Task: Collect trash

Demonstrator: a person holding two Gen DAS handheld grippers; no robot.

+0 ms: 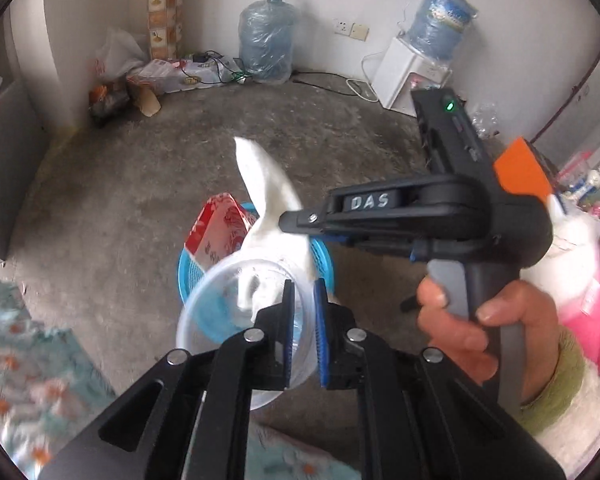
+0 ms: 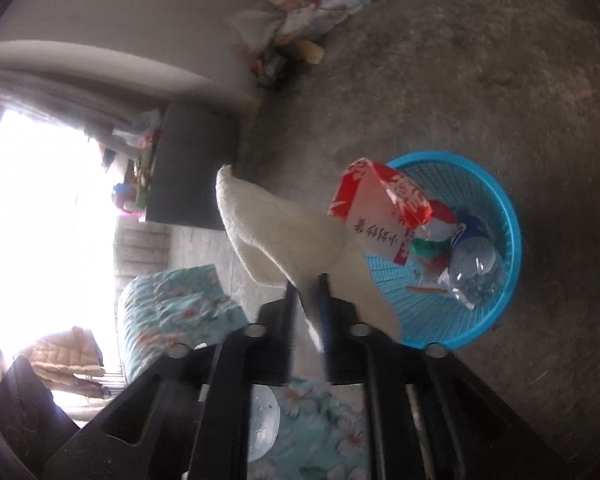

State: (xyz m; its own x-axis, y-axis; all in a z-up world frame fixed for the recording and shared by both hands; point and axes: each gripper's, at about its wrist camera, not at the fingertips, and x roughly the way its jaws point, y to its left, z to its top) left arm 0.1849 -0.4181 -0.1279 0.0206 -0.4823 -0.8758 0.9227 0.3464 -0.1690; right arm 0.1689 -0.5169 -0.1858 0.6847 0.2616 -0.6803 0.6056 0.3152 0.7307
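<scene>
Left tongs pinch the wall of a clear plastic cup; right tongs clamp a white tissue, both held above the blue basket. Basket already has a red carton, bottle etc.; you've two drops left. Right tool reads "DAS"; carton text illegible.

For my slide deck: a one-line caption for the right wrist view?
Right gripper shut on white cloth beside the blue basket of trash.
</scene>
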